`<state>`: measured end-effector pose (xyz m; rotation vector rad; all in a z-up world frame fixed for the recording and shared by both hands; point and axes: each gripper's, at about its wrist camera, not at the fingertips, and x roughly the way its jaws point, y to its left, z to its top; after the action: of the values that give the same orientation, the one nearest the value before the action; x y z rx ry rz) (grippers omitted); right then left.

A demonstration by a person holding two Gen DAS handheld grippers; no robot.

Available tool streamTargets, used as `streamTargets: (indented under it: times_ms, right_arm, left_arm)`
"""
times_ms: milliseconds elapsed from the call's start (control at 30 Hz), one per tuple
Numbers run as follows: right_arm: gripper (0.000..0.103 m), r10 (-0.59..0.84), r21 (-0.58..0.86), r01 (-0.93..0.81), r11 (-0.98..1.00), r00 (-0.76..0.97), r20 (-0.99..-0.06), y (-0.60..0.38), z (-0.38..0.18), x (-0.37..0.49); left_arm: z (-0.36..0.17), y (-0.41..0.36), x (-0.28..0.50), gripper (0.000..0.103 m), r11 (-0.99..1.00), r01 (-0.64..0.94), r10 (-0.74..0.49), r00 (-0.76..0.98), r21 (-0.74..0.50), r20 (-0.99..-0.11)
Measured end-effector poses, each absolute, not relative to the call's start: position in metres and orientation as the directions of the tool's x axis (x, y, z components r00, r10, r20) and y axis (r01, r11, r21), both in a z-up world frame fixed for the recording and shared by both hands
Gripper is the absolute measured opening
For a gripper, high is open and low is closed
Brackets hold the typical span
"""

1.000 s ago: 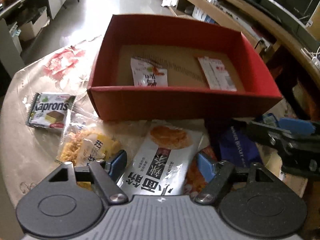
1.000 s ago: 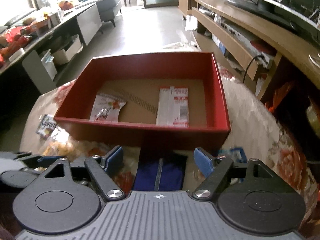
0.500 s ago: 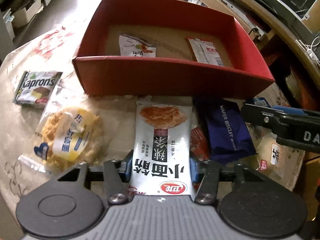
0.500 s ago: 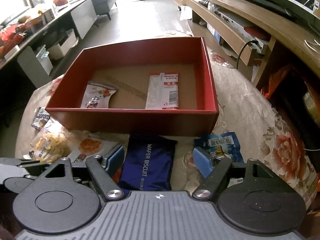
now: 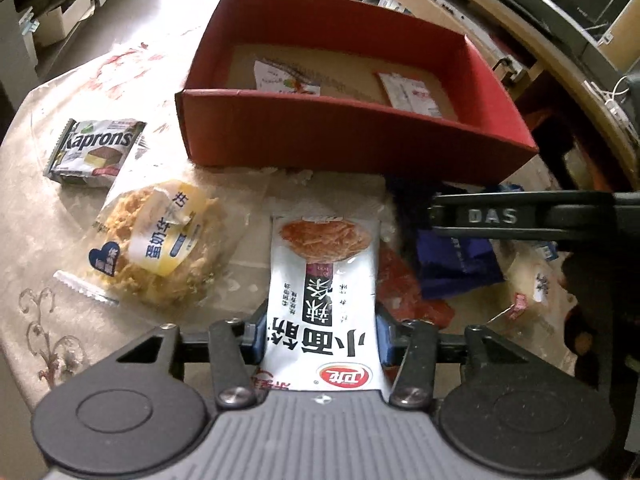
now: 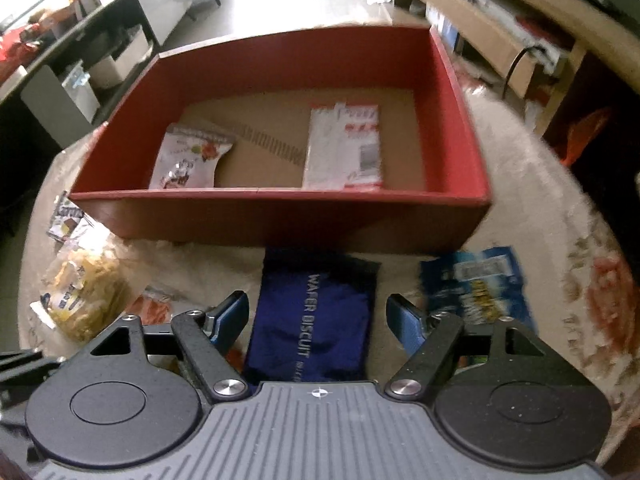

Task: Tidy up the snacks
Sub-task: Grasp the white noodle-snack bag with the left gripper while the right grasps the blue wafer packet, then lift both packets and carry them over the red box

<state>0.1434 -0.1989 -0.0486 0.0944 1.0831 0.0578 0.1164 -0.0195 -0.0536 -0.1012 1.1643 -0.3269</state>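
Snacks lie scattered on the bench (image 5: 36,216) in front of the red box (image 5: 360,148), and 2 packets already lie flat on its cardboard floor: a white one (image 6: 188,156) at the left and a white-and-red one (image 6: 344,148) at the right. From my left side the box's near wall hides the lower part of both.

My left hand-held gripper (image 5: 320,336) is clamped on the white noodle-snack packet (image 5: 324,288), its blue pads pressing the 2 long edges. The packet's long axis runs straight away from me toward the box, its printed picture at the far end; its near end is cut off under the hand-held gripper's body. A red packet (image 5: 404,292) is partly buried beneath it, too covered to read.

My right hand-held gripper (image 6: 318,316) stands open astride the dark blue wafer biscuit packet (image 6: 316,312), pads clear of both sides. That packet also points lengthwise at the box, its far end close to the wall. In the left view the right hand-held gripper's arm crosses over it.

A light blue packet (image 6: 476,284) just right of it is blurred. The clear-wrapped cake (image 5: 160,248) and the Kaprons packet (image 5: 96,152) lie well left, with bare cloth between them and the bench's rounded edge.
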Motion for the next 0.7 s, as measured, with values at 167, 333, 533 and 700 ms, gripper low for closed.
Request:
streamTargets:
  times_ms: [167, 333, 533, 700]
  right_arm:
    - [0.089, 0.073, 0.068, -0.028, 0.997, 0.433, -0.898, -0.185, -0.065, 0.151]
    - [0.084, 0.027, -0.007, -0.076, 0.997, 0.436, -0.899, -0.174, -0.069, 0.145]
    - [0.073, 0.008, -0.037, -0.093, 0.995, 0.443, -0.897, -0.180, -0.065, 0.129]
    - [0.072, 0.029, -0.028, -0.113, 0.993, 0.477, -0.878, -0.181, -0.049, 0.112]
  left_arm:
    - [-0.060, -0.020, 0.122, 0.062, 0.949, 0.183, -0.306, 0.344, -0.256, -0.888]
    - [-0.062, -0.027, 0.128, 0.078, 0.947, 0.187, -0.311, 0.346, -0.260, -0.885]
    - [-0.059, -0.027, 0.121, 0.052, 0.958, 0.180, -0.274, 0.354, -0.223, -0.894]
    - [-0.051, -0.021, 0.108, 0.050, 0.962, 0.176, -0.261, 0.387, -0.206, -0.885]
